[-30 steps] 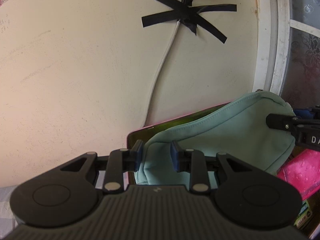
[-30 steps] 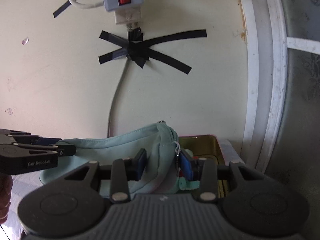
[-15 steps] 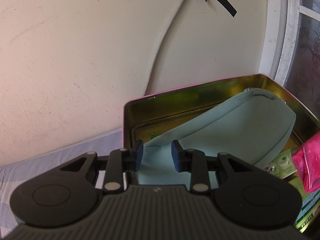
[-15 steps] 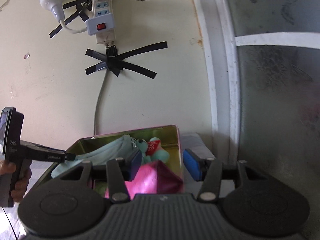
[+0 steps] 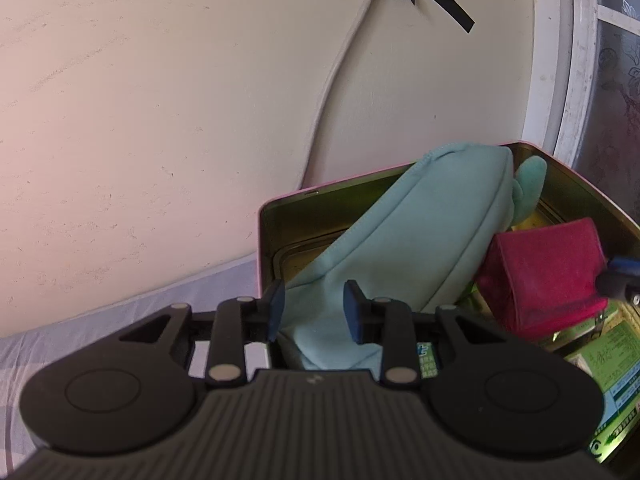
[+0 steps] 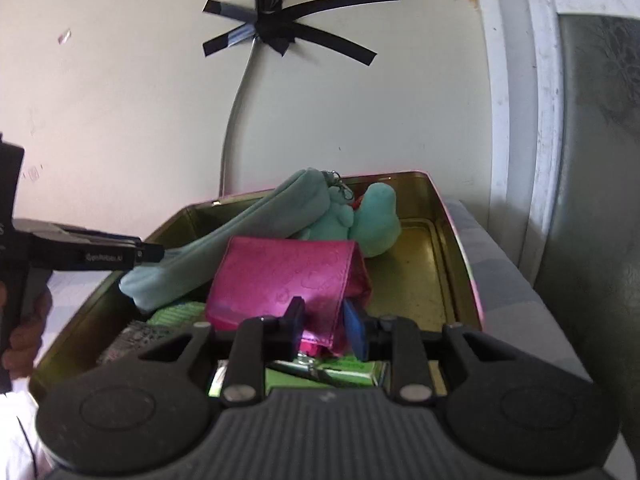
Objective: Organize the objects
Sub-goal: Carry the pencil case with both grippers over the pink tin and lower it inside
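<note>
A gold metal tin [image 5: 320, 216] [image 6: 460, 248] with a pink rim holds a mint green pouch [image 5: 408, 240] [image 6: 240, 236], a pink wallet [image 5: 548, 276] [image 6: 280, 276] and a mint plush toy [image 6: 372, 220] [image 5: 528, 184]. My left gripper [image 5: 314, 312] has its jaws a pouch-width apart around the pouch's near end. My right gripper [image 6: 324, 326] is shut on the pink wallet's lower edge, inside the tin. The left gripper shows at the left of the right wrist view [image 6: 148, 252].
Green packets [image 5: 616, 384] [image 6: 176, 312] lie on the tin's floor. The tin sits on a pale checked cloth [image 5: 100, 328] against a cream wall with a taped white cable [image 6: 236, 112]. A white window frame [image 6: 536, 120] stands at the right.
The pouch was lowered into the tin. My right gripper let go of the pouch, moved back and down, and closed on the pink wallet, which now stands tented in the tin.
</note>
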